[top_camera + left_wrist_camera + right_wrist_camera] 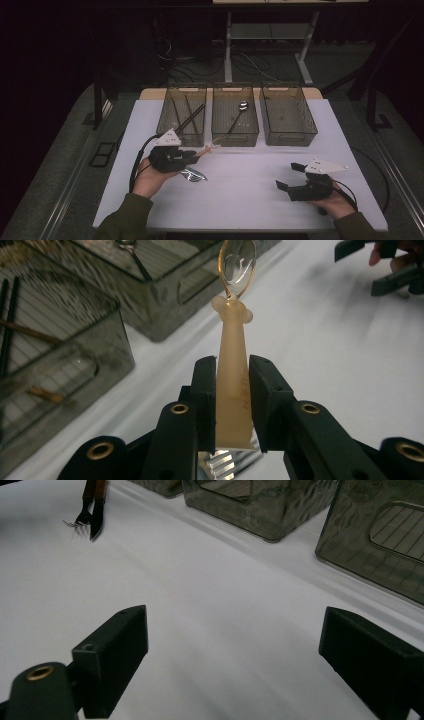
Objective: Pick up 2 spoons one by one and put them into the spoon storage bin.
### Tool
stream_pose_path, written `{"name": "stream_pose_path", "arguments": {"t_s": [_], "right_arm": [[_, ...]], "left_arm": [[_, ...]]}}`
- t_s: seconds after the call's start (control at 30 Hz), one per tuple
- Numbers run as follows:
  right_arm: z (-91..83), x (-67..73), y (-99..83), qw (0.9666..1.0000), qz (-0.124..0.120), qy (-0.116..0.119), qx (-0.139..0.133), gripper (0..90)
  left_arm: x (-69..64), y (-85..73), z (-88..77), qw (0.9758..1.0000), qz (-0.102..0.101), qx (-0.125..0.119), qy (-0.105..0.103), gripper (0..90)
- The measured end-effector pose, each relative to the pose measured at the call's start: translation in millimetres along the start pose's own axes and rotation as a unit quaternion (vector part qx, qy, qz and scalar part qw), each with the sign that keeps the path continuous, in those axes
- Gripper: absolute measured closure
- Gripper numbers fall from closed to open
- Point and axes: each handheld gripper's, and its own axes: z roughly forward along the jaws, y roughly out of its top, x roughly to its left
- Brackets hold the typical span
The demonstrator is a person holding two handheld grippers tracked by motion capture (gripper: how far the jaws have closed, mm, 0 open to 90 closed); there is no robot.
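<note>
1. While I hold the left gripper [233, 371] up off the table [240, 200], its jaws are clamped on the cream handle of a small spoon [234, 355]; pads press both sides, bowl end pointing away twd the middle bin [235, 114].
2. Spoon sits just in front of the middle bin, above the table, not touching it.
3. Under the left gripper a fork [194, 175] lies on the table; tines visible below the jaws in left gripper view.
4. Right gripper [289, 176] is wide open, nothing btwn the jaws, well right of the middle bin & nearer me.
5. Left bin [182, 114], just beside the middle bin: dark chopsticks [189, 117] inside.
6. Middle bin: one metal spoon [239, 114], handle slanting twd me.
7. Right bin [287, 114]: can't tell contents.
</note>
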Motion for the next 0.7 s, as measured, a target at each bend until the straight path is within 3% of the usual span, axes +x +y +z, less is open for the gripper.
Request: {"name": "stream_pose_path", "arguments": {"t_s": [0.33,0.7], "right_arm": [[-1.0,-0.4,0.4,1.0000,0.001,-0.004,-0.003,12.1],[-1.6,-1.3,0.5,1.0000,0.004,-0.006,-0.006,12.1]], "left_arm": [[7.1,25.6,17.2,0.9998,-0.003,-0.017,0.004,73.7],[14.0,52.3,41.7,0.9999,0.001,-0.017,0.001,73.6]]}}
